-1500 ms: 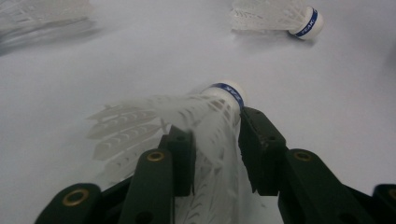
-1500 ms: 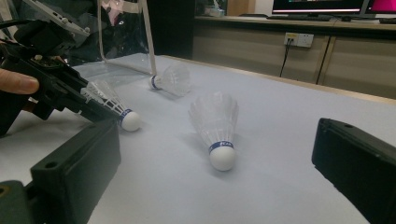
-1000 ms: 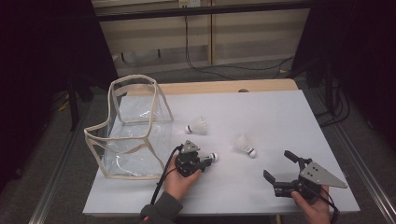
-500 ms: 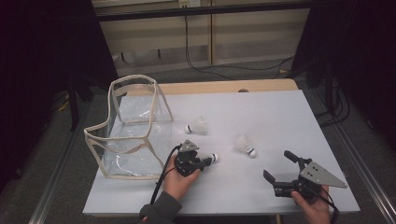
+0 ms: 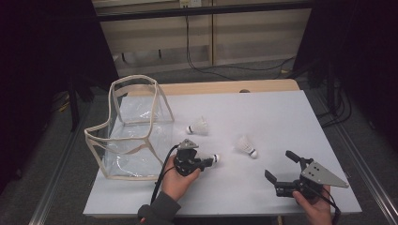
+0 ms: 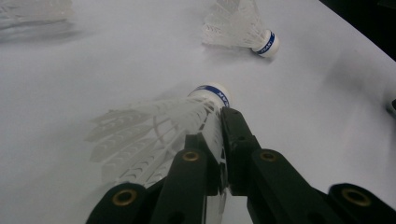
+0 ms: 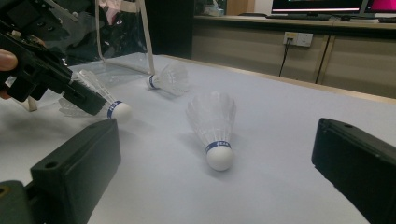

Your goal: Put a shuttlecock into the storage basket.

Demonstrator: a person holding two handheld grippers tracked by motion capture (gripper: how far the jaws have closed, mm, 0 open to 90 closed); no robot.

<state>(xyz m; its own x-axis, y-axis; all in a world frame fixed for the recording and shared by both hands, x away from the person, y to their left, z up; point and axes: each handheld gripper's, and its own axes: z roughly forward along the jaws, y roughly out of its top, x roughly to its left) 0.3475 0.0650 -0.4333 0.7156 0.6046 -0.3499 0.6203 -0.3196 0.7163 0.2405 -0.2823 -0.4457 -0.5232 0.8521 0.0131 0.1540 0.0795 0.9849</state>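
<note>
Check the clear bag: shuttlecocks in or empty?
Empty. The clear bag holds nothing; all three shuttlecocks lie outside on the table, one pinched by the left gripper.

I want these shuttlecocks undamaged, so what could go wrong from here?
1. The left gripper has closed its fingers on the feather skirt of the held shuttlecock, not its cork; the thin feathers may crush or slip out when lifted.
2. The clear bag sags with a bent rim, so the shuttlecock might catch on its rim.
</note>
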